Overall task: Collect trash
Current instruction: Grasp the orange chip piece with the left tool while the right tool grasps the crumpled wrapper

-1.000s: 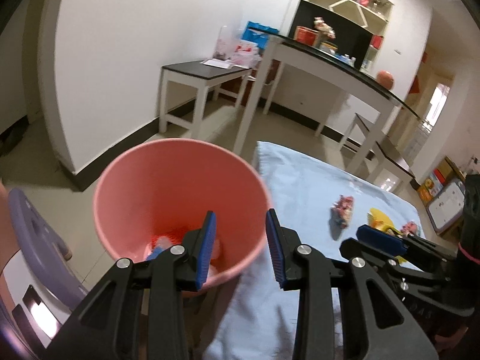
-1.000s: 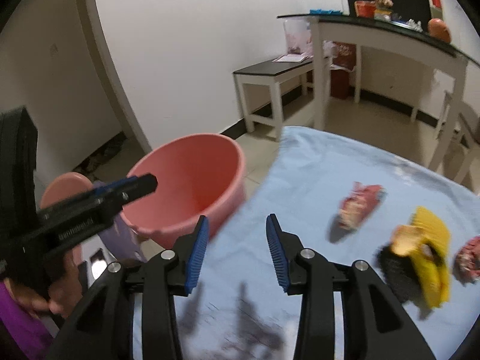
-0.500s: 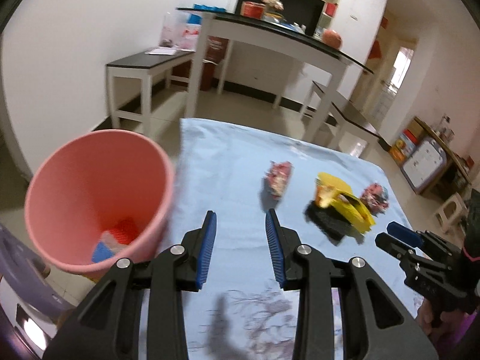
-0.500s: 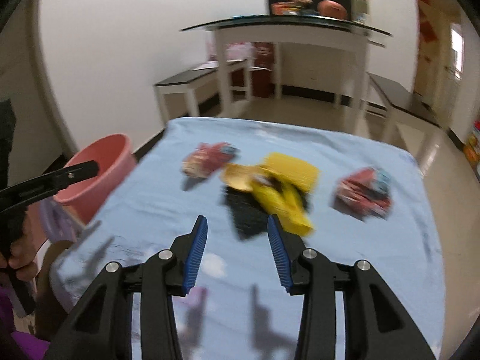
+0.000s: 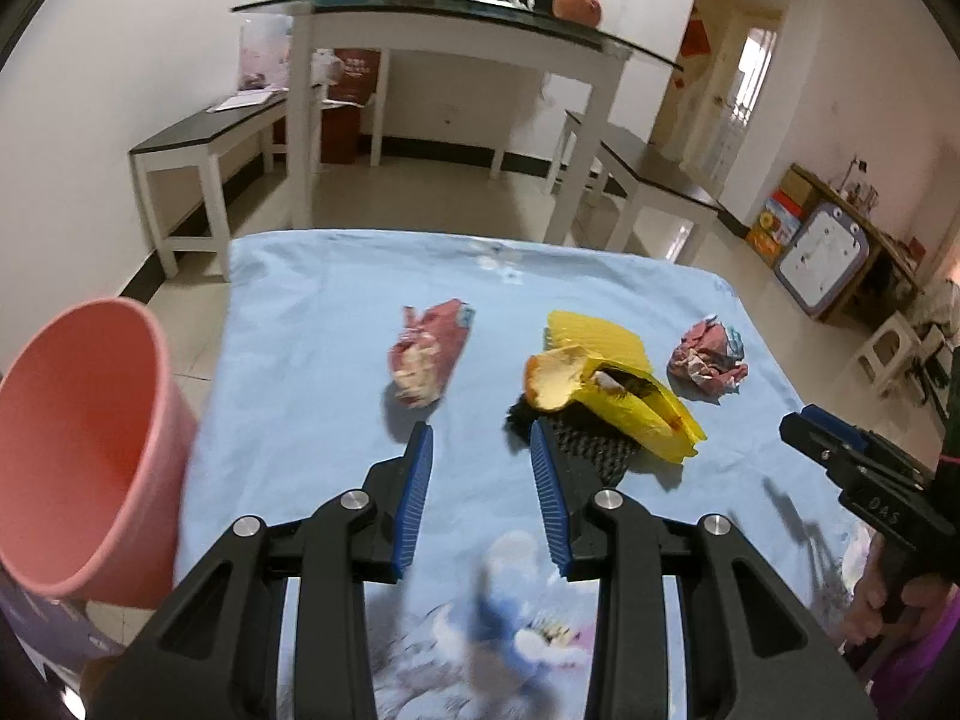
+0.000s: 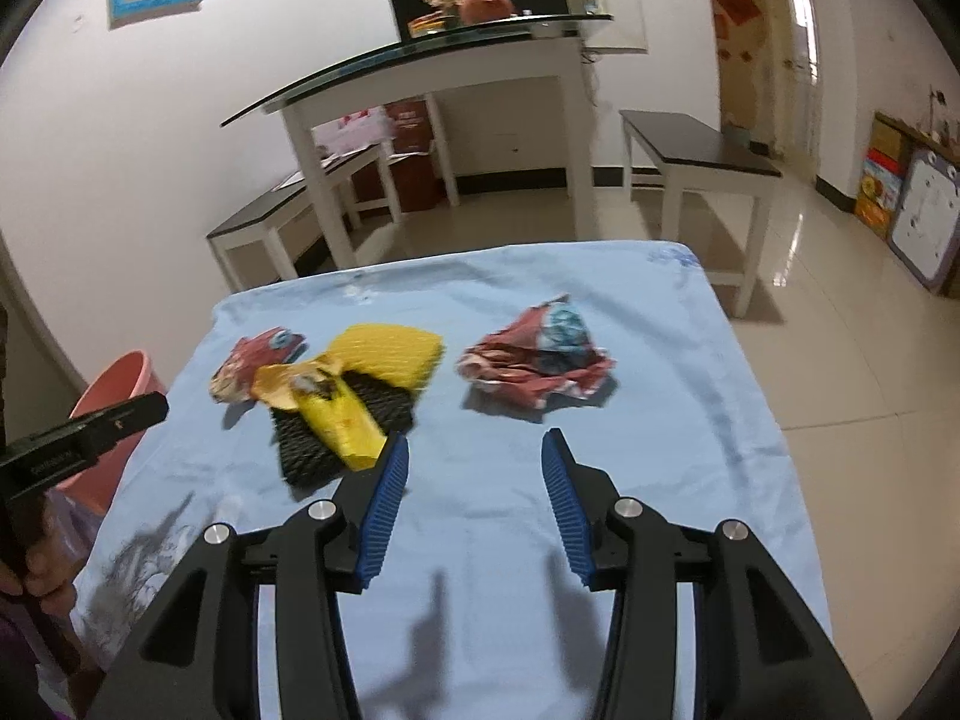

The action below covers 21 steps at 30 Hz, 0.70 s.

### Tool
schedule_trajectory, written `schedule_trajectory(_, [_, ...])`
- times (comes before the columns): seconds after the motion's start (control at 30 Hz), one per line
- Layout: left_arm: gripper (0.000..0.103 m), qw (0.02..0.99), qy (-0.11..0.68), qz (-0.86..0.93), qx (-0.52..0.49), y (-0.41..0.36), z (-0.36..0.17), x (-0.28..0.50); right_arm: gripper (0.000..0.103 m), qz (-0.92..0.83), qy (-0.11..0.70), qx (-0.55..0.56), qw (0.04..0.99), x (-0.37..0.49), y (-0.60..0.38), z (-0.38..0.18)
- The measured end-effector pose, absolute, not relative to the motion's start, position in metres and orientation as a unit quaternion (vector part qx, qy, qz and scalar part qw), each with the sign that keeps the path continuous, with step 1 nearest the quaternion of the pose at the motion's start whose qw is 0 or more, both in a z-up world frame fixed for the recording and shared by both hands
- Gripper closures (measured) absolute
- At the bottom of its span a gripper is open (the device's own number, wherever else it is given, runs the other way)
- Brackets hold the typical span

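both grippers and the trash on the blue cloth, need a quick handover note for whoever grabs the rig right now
Left gripper: open, empty, above the near part of the blue cloth.
Right gripper: open, empty, aimed toward the crumpled red-and-blue wrapper.
Pink bin: off the cloth's left edge. Its inside is not readable from here, so I can't say what is already collected.
Left to collect: the crumpled red-and-blue wrapper on the right, a reddish wrapper on the left, and a middle heap of yellow foam net, orange peel, yellow wrapper and black net.
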<state>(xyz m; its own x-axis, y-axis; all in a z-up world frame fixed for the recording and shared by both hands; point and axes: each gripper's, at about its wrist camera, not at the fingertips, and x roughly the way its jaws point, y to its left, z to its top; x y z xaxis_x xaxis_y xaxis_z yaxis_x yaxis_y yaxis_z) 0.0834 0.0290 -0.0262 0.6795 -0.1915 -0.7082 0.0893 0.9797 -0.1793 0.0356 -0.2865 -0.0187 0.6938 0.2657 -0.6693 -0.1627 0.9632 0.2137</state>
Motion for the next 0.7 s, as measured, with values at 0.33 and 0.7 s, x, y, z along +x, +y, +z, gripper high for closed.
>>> schedule_trajectory(0.33, [0.069, 0.904, 0.42, -0.067, -0.054, 0.0, -0.05, 0.133, 0.054, 0.098, 0.39, 0.101, 0.91, 0.049, -0.313, -0.032])
schedule_trajectory(0.7, [0.097, 0.901, 0.425, -0.077, -0.037, -0.008, -0.061, 0.153, 0.048, 0.095, 0.398, 0.103, 0.906, 0.096, -0.317, -0.03])
